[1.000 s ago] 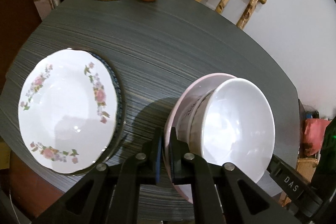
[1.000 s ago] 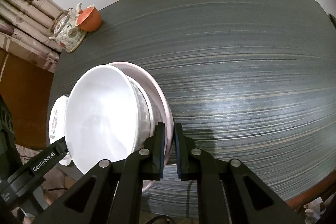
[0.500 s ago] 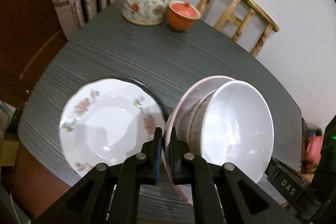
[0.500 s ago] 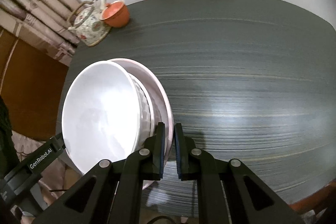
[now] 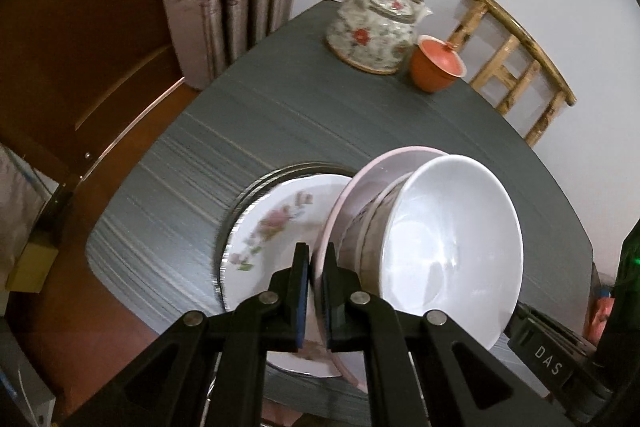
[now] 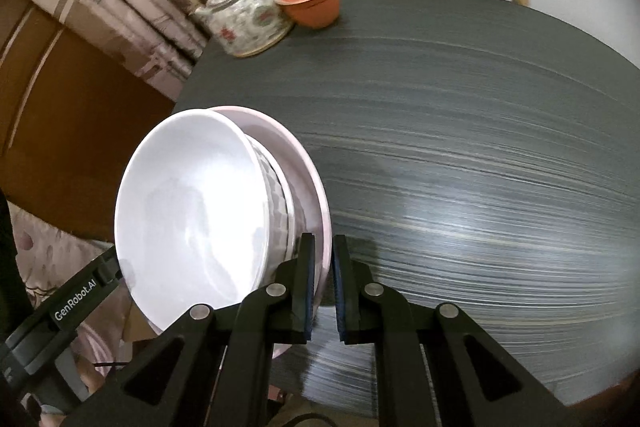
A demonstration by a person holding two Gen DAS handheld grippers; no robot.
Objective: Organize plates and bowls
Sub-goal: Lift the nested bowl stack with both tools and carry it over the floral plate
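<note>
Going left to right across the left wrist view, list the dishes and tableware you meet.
floral plate → pink plate → white bowl; farther back on the table, teapot → orange lidded cup.

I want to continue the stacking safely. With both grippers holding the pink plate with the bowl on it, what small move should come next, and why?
Probably lower the load gently onto the floral plate. The left gripper and right gripper each clamp the pink plate by its rim, the white bowl sits on it, and from the left wrist view the floral plate lies just beyond.
</note>
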